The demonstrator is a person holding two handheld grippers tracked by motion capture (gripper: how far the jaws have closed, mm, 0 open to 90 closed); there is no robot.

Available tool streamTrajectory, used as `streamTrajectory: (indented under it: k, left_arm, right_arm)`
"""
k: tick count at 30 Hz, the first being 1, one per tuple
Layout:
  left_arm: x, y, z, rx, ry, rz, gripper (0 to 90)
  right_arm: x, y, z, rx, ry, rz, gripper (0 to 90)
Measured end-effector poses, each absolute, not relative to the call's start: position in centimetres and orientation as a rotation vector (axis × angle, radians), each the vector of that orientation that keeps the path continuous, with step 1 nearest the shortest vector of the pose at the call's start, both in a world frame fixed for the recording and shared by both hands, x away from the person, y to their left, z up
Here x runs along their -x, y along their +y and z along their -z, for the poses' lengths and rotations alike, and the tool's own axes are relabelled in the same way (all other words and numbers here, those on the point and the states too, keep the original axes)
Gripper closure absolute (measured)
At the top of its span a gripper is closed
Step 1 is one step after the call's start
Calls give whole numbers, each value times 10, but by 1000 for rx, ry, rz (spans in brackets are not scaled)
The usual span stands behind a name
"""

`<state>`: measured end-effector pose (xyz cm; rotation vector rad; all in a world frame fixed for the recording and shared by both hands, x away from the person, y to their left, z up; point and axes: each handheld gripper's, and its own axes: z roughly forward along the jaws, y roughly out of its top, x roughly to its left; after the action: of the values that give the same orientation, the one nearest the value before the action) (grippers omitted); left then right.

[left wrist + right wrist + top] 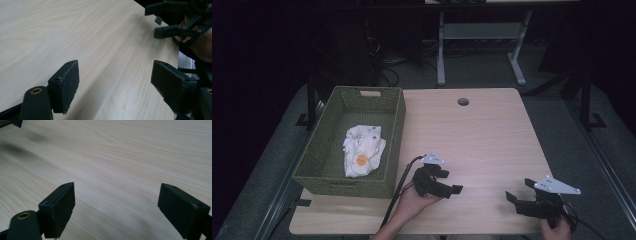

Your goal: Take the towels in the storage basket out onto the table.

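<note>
On the high view, the left gripper (pixel 451 181) is hovering low over the near part of the wooden table (pixel 482 130), held in the person's left hand (pixel 414 202), its jaws standing wide apart with nothing between them. The right gripper (pixel 518 192) is sitting at about 3 o'clock from it, near the table's front right corner, jaws likewise spread wide and gripping nothing. The white patterned cloth (pixel 363 149) is lying bunched inside the green woven basket (pixel 392 107), at roughly 10 o'clock from the left gripper and well apart from it. From the right gripper the cloth is lying farther off, near 9 to 10 o'clock. The basket is resting on the table's left edge.
</note>
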<state>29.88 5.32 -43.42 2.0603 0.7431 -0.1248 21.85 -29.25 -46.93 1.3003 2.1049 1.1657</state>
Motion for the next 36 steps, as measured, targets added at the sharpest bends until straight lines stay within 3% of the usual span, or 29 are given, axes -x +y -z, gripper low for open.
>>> streamTrajectory:
  k: [8, 19, 36]
  left_arm:
    - [-315, 54, 407, -2078, 730, 155, 252]
    - [-319, 69, 363, -2097, 680, 71, 243]
    - [-330, 108, 329, -2101, 685, 26, 251]
  right_arm:
    - [-217, -292, 469, -1274, 2124, -1181, 139]
    - [-217, -287, 468, -1256, 2143, -1177, 139]
    - [-216, -285, 466, -1246, 2143, -1195, 139]
